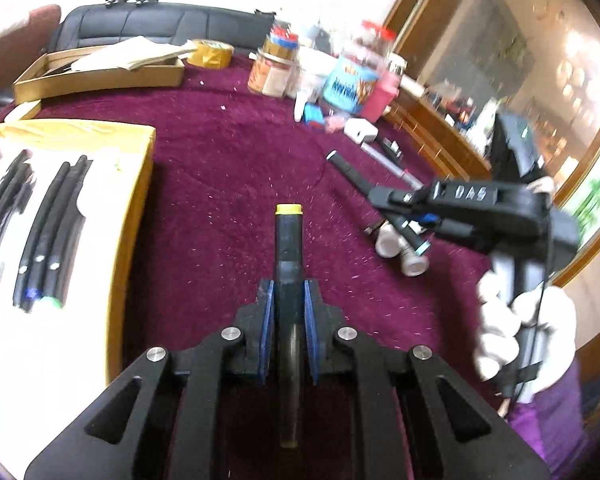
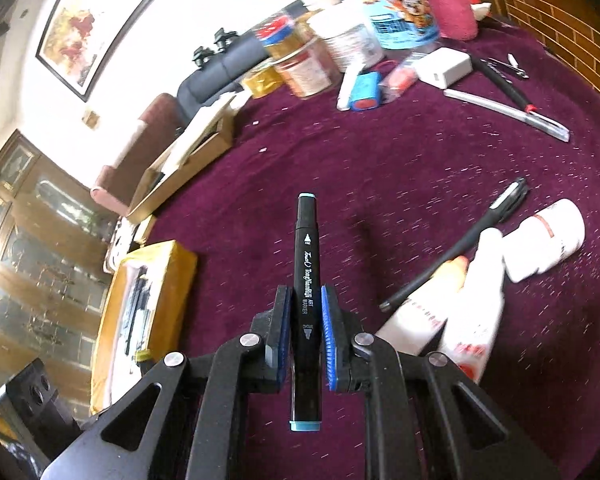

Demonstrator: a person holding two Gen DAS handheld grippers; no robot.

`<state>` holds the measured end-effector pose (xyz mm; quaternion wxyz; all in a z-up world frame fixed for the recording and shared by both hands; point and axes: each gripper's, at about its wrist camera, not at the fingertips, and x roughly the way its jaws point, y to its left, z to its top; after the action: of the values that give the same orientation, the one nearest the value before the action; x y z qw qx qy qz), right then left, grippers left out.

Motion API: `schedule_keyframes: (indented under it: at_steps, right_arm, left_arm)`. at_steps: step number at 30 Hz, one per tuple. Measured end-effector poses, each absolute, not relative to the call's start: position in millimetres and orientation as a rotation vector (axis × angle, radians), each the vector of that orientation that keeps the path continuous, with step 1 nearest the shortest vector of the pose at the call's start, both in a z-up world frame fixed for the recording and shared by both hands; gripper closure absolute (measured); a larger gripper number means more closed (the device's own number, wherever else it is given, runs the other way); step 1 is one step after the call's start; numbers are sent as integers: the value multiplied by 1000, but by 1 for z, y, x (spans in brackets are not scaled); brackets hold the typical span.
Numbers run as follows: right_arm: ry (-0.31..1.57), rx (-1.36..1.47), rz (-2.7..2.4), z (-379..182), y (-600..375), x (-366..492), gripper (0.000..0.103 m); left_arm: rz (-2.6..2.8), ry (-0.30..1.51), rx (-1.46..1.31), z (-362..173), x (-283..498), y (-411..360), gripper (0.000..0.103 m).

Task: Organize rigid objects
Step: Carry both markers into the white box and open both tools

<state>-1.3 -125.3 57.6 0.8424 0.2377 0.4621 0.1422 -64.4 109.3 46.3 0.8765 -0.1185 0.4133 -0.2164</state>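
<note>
Between both grippers' clamped pads — markers: left gripper yellow-capped marker, right gripper blue-capped marker.

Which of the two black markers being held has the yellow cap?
The black marker with yellow end caps, clamped in the left hand-held gripper. The right hand-held gripper holds a black art marker with light-blue caps instead.

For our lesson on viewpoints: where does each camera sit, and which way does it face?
Left wrist: on the left gripper, looking down across the maroon cloth; shows its yellow-capped marker, the right gripper, a white-gloved hand.
Right wrist: on the right gripper, over the cloth; shows its blue-capped marker.
Shared: marker box, jars.
</note>
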Motion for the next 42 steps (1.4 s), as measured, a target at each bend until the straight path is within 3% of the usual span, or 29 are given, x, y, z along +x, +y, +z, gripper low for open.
schedule_keyframes:
  at_steps: [13, 25, 42]
  right_arm:
    - [947, 429, 525, 96, -18, -27, 90]
    - [1055, 373, 680, 69, 99, -26, 90]
    - [1163, 369, 624, 35, 167, -10, 90]
  left_arm:
    - [-449, 684, -502, 99, -113, 239, 91]
    - [-251, 815, -560, 68, -94, 340, 91]
    - [-154, 928, -435, 39, -35, 339, 90]
